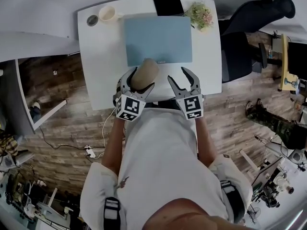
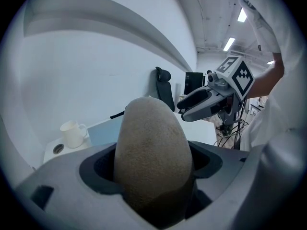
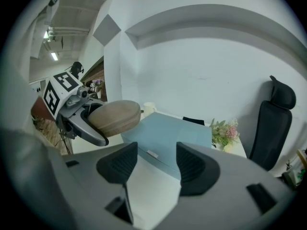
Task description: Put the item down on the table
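Observation:
A brown, egg-shaped item with a rough skin (image 1: 146, 71) (image 2: 151, 152) sits between the jaws of my left gripper (image 1: 139, 80) (image 2: 153, 169), which is shut on it. They are held above the white table's (image 1: 103, 56) near edge, just in front of a blue mat (image 1: 158, 40). The item's rounded end sticks out past the jaws. My right gripper (image 1: 177, 74) (image 3: 153, 162) is beside it on the right, open and empty. In the right gripper view the left gripper (image 3: 81, 116) and the item (image 3: 115, 117) show at the left, above the mat (image 3: 168, 133).
A white mug (image 1: 107, 13) and a small round disc (image 1: 92, 20) stand at the table's far left. A black flat object (image 1: 168, 4) and a flower bunch (image 1: 201, 14) are at the far edge. A black office chair (image 1: 244, 42) stands to the right.

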The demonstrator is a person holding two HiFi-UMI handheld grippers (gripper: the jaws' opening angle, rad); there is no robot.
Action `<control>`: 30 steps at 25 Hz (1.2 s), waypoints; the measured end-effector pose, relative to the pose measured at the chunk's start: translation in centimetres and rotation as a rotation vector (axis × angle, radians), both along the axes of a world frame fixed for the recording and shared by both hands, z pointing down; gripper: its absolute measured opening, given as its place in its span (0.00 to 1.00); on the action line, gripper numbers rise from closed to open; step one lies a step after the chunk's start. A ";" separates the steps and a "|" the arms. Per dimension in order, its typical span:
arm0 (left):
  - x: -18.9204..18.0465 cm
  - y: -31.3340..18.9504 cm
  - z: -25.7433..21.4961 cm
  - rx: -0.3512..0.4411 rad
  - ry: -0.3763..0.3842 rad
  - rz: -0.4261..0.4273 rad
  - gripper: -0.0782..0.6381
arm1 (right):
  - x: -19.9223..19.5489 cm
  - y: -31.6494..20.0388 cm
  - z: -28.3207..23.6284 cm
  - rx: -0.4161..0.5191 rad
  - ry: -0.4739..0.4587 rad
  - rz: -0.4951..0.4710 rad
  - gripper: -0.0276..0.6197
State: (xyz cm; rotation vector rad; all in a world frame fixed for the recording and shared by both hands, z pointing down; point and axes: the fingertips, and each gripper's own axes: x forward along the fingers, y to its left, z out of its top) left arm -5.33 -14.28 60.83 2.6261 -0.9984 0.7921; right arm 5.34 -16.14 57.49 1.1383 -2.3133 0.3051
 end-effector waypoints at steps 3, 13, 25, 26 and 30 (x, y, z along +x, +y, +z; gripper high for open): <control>0.4 0.5 0.8 -0.018 -0.009 0.007 0.67 | 0.3 0.3 0.6 -0.016 0.003 -0.006 0.44; 1.5 1.1 3.5 -0.068 -0.024 0.022 0.67 | 0.4 1.0 3.1 -0.066 0.012 -0.044 0.44; 1.7 2.4 5.9 -0.117 -0.055 0.063 0.67 | 0.6 1.8 5.1 -0.098 0.023 -0.051 0.44; 1.7 2.5 6.1 -0.122 -0.059 0.067 0.67 | 0.6 1.8 5.3 -0.102 0.024 -0.050 0.44; 1.8 2.9 6.9 -0.138 -0.068 0.076 0.67 | 0.7 2.2 6.0 -0.119 0.026 -0.050 0.44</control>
